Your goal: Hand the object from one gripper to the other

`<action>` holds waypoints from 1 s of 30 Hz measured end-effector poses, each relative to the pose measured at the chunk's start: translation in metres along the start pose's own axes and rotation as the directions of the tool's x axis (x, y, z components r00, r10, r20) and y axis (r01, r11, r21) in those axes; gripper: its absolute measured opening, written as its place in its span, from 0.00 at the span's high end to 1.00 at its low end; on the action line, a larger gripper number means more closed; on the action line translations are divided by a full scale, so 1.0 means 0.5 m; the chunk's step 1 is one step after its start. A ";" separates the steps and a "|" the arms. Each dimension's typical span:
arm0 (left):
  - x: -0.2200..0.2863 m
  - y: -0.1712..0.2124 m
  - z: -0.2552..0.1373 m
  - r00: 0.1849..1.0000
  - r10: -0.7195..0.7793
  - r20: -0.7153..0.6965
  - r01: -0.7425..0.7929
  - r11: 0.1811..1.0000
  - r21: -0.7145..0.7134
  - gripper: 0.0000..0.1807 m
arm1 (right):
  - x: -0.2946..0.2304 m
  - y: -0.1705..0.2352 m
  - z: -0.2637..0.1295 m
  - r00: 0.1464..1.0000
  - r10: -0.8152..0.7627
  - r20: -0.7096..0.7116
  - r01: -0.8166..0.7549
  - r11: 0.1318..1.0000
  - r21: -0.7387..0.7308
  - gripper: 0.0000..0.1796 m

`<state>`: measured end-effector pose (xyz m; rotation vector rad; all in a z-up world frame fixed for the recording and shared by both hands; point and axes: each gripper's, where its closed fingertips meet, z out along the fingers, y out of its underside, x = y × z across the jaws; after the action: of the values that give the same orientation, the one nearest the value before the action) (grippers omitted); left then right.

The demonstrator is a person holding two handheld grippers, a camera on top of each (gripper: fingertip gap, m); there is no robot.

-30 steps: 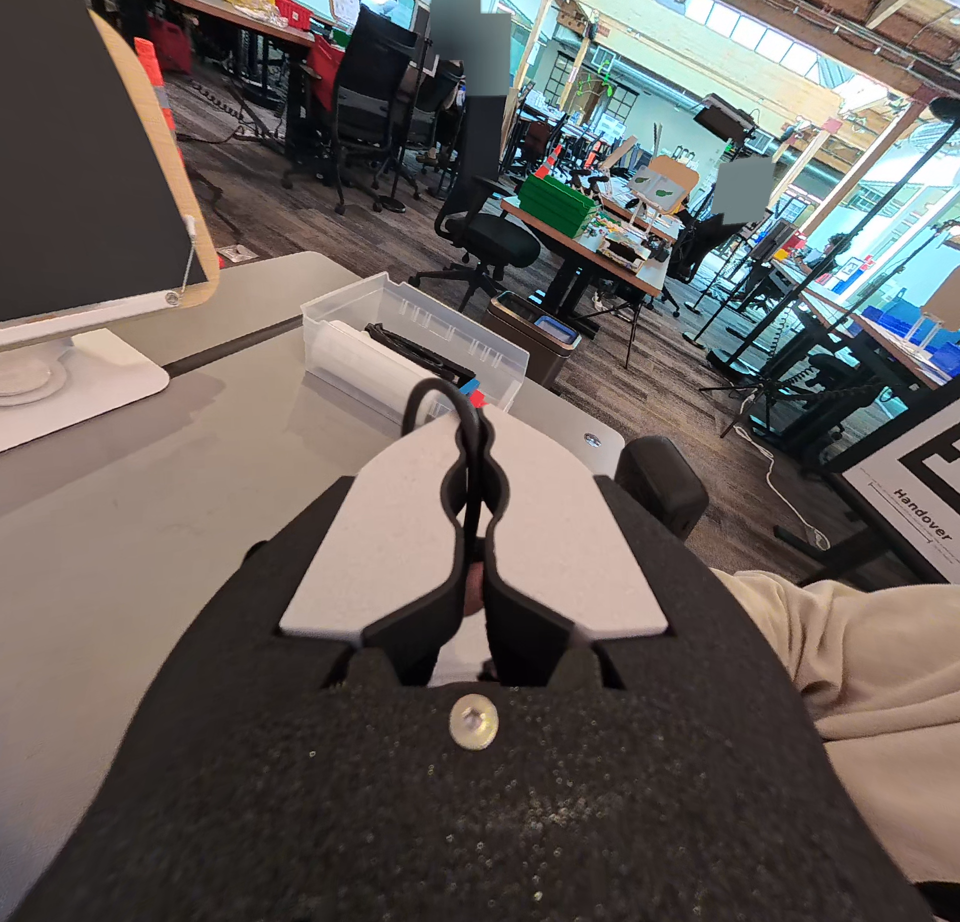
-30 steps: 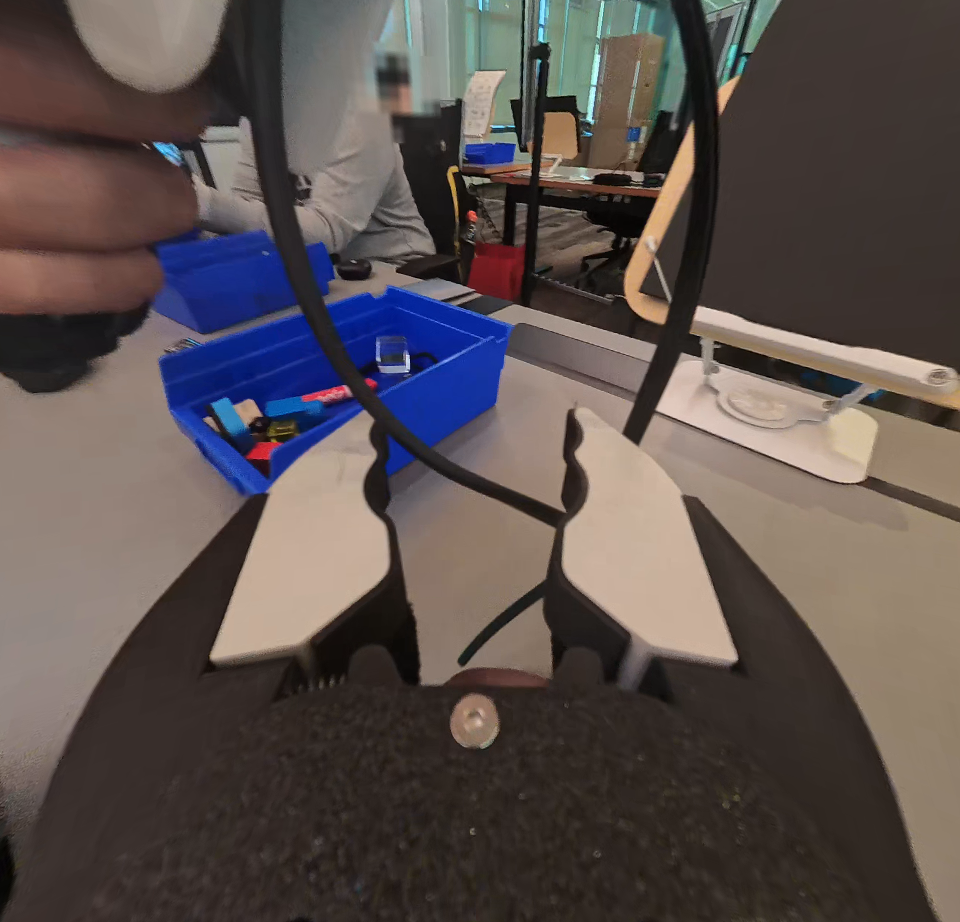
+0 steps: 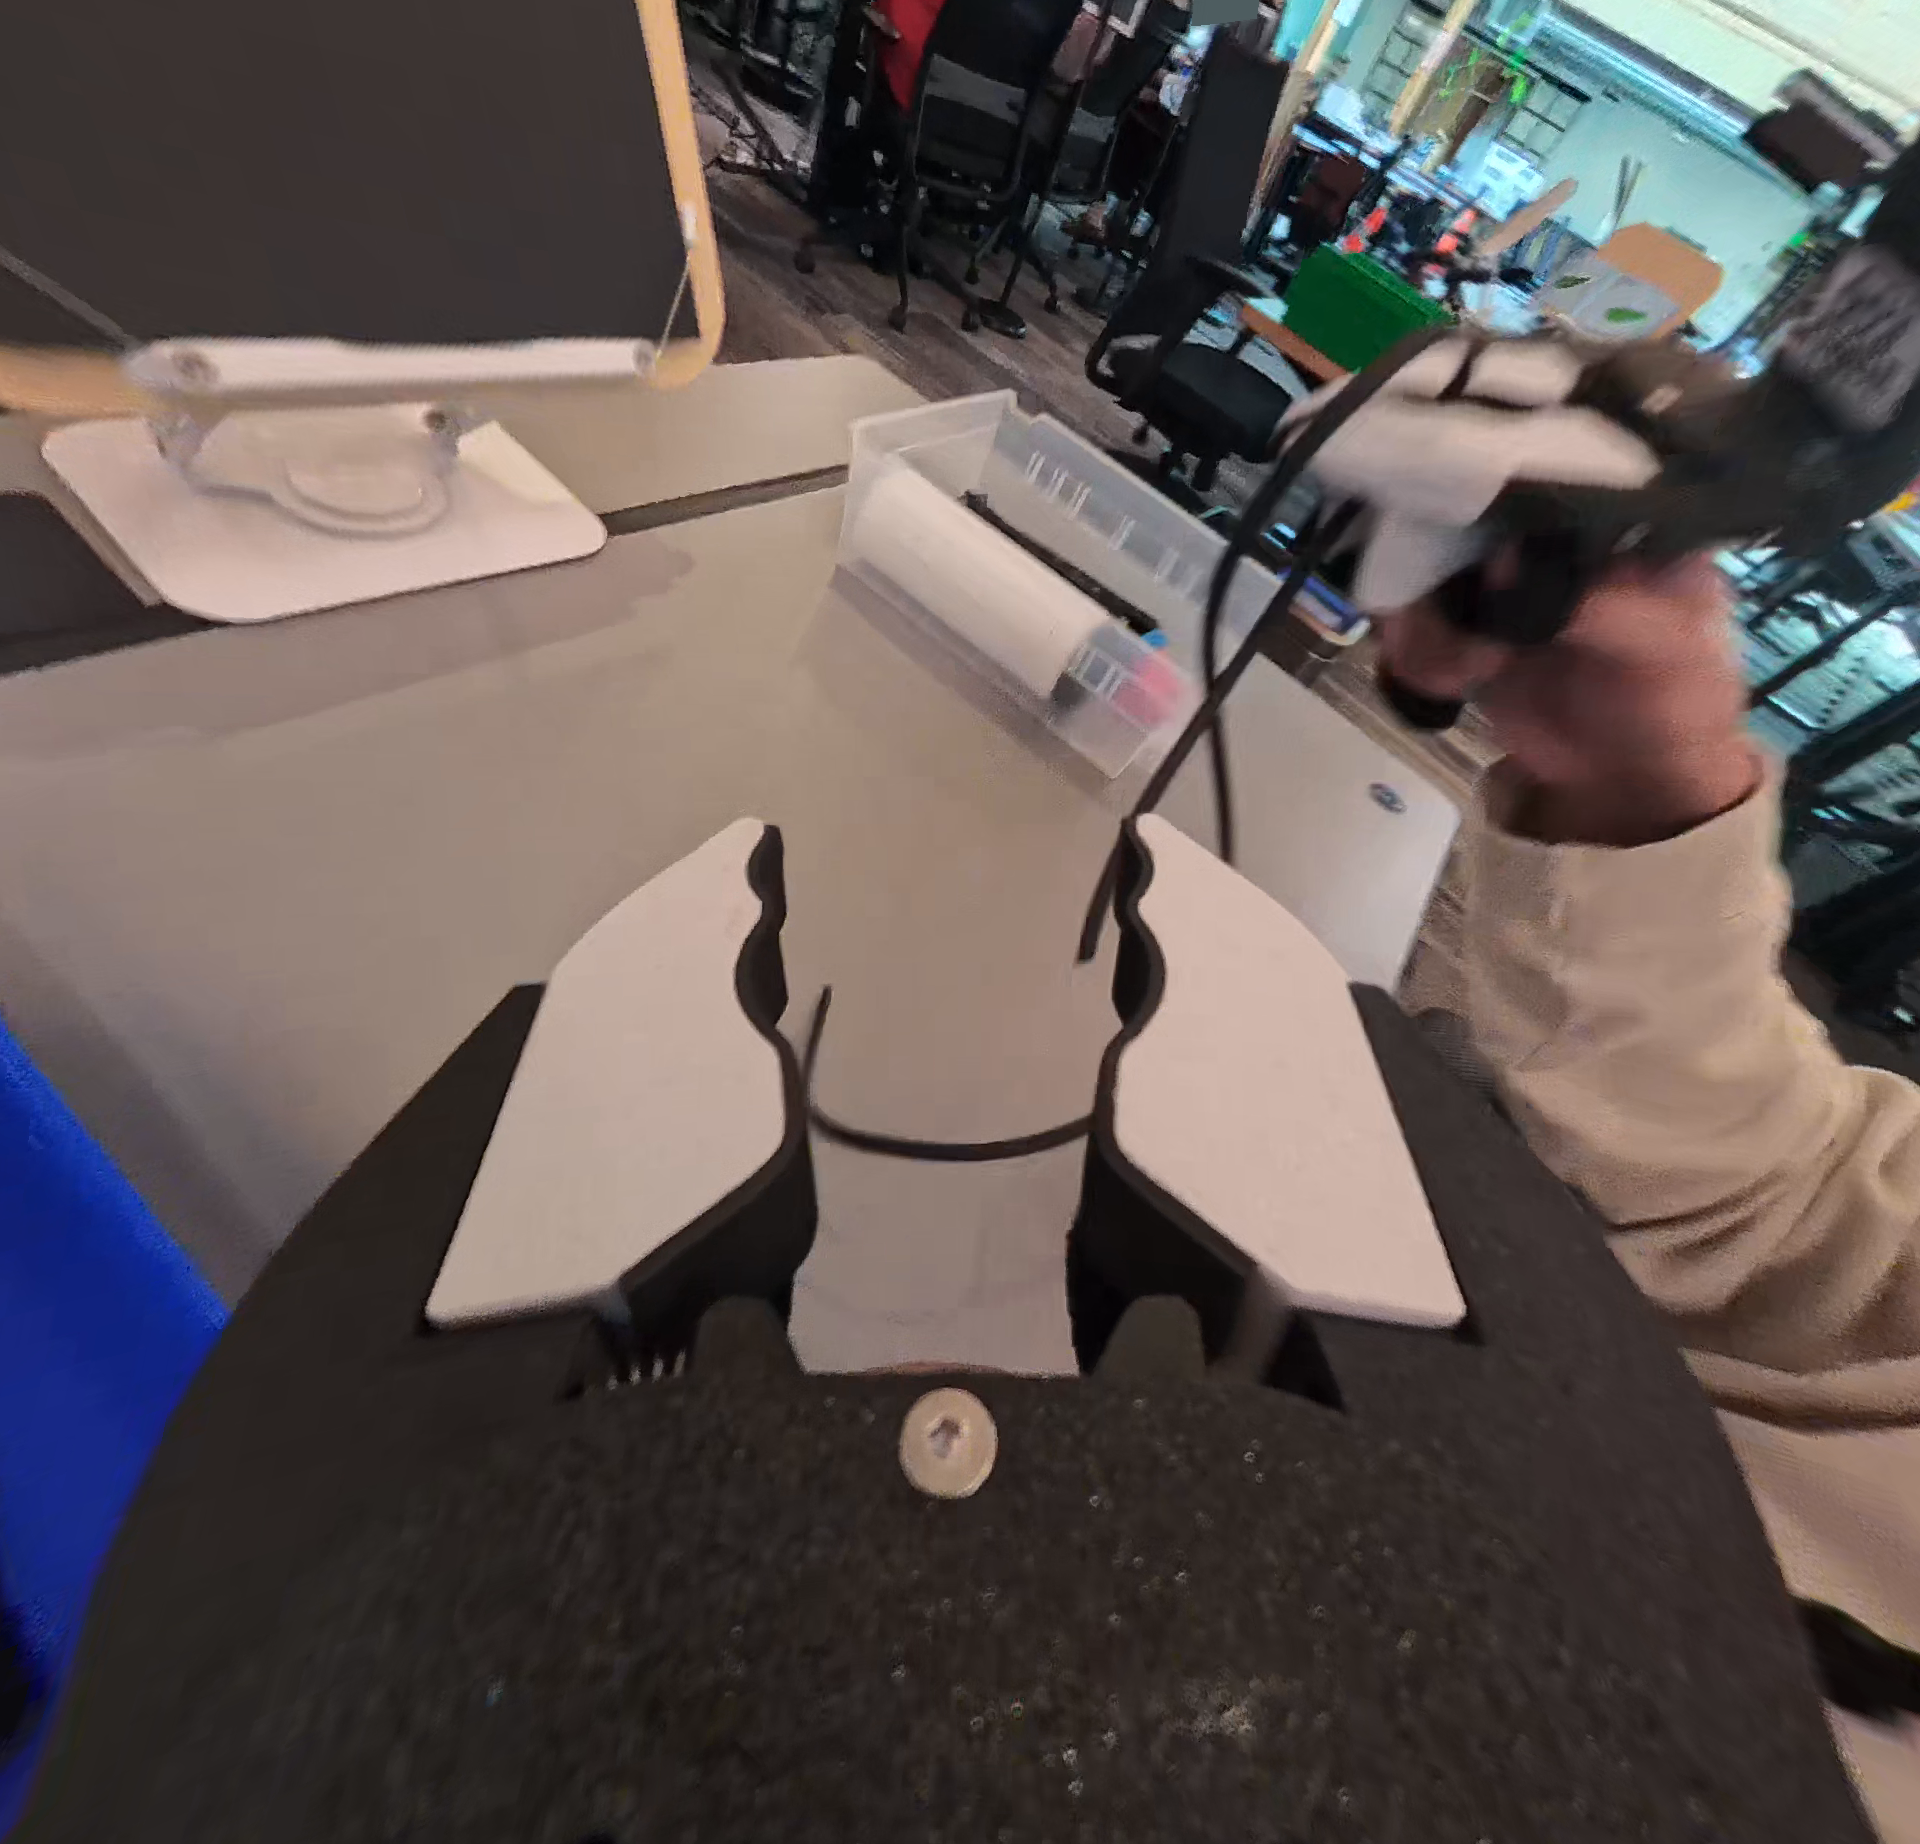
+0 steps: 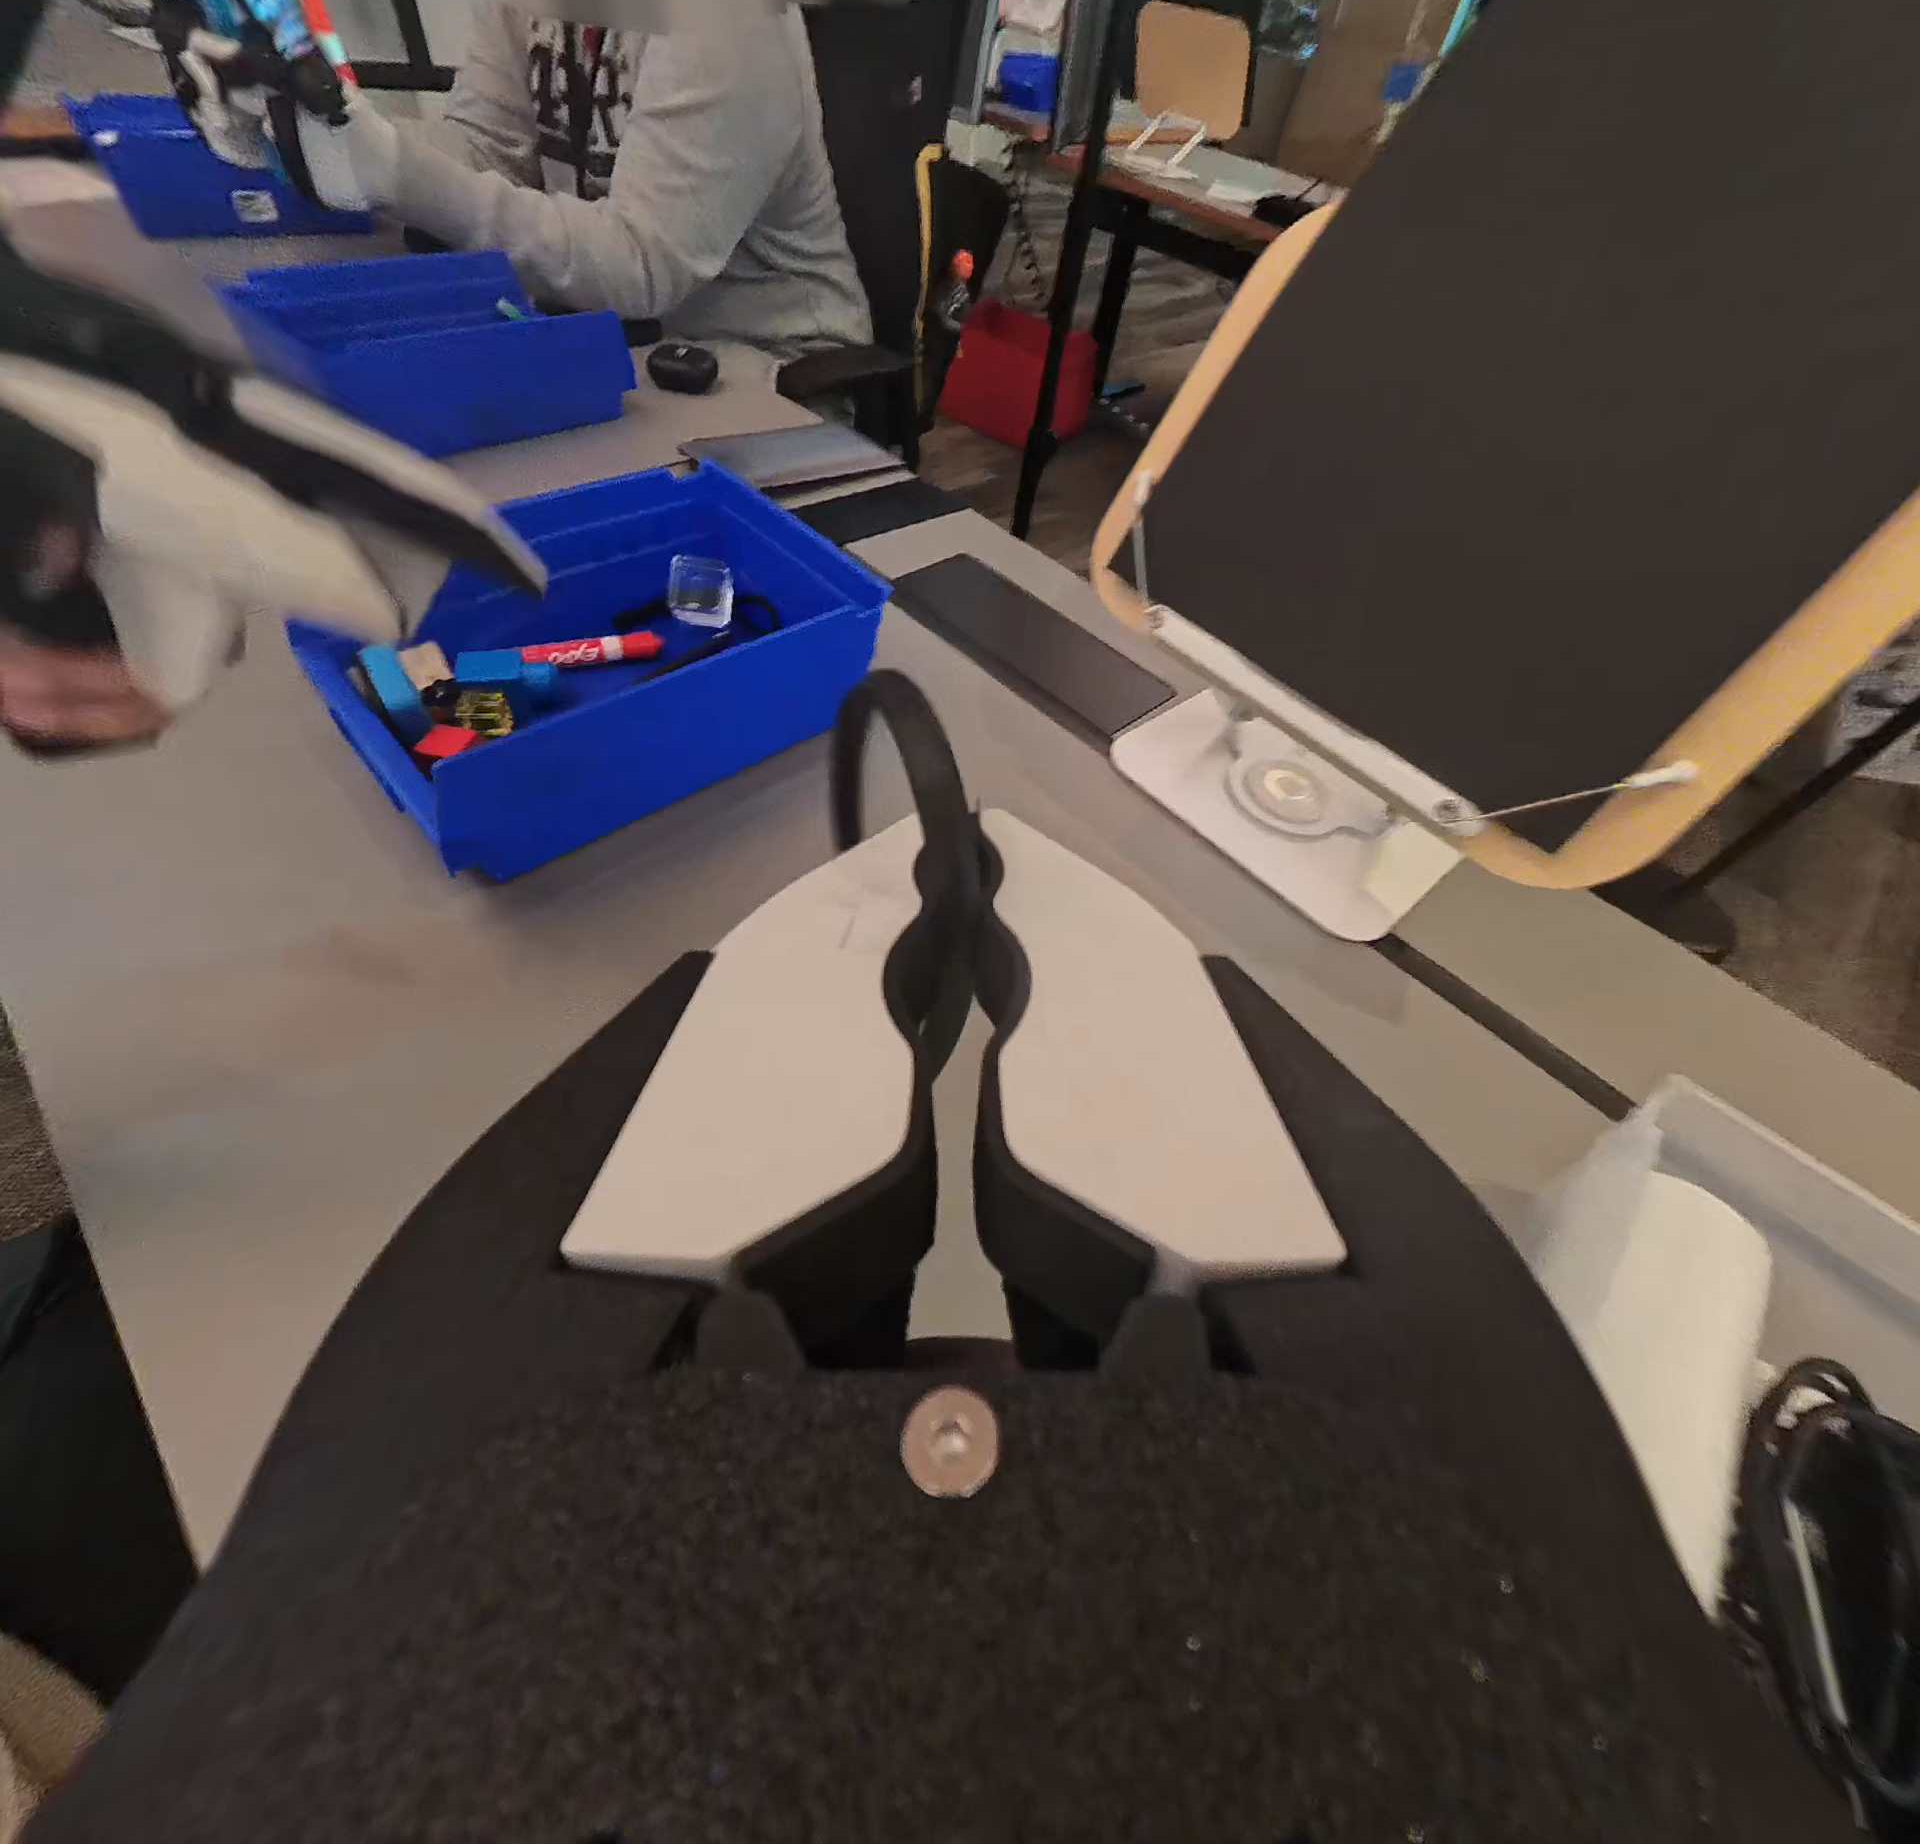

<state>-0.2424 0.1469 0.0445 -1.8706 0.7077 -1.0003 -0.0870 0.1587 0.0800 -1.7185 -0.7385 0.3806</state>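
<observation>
Passed over since one second ago: black cord [image 4: 940, 859] now pinched in right gripper [image 4: 951, 859], loop sticking out at 12 o'clock. Left gripper [image 3: 951, 849] spread apart, cord only hanging loose between its fingers above grey table [image 3: 416, 807].

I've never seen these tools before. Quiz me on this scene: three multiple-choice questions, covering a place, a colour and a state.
1. Where does the red marker lie?
A. In the blue bin
B. On the floor
C. Between gripper fingers

2. What colour is the cord?
A. White
B. Black
C. Yellow

3. How is the left gripper?
A. Shut on the cord
B. Shut on the marker
C. Open

Answers:
1 A: the red marker rests among small things inside the blue bin.
2 B: the cord looping from the shut right gripper is black.
3 C: the left gripper has its fingers spread wide.
</observation>
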 end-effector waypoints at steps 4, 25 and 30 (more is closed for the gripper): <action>-0.016 0.119 0.043 0.992 0.008 0.130 -0.022 0.994 0.106 0.67 | 0.032 -0.011 -0.030 0.999 -0.033 -0.035 0.034 0.999 0.012 0.99; 0.055 0.429 0.241 0.879 0.466 -0.097 -0.453 0.757 -0.471 0.74 | -0.002 -0.069 -0.094 0.997 -0.003 0.078 -0.008 0.991 0.131 0.99; 0.042 0.419 0.262 0.815 0.566 -0.126 -0.549 0.683 -0.483 0.76 | -0.006 -0.060 -0.092 0.996 -0.001 0.094 -0.009 0.993 0.114 0.99</action>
<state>-0.1355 0.0912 -0.1725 -1.8868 1.5290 -0.3918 -0.0697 0.1264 0.1212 -1.6030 -0.7666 0.5001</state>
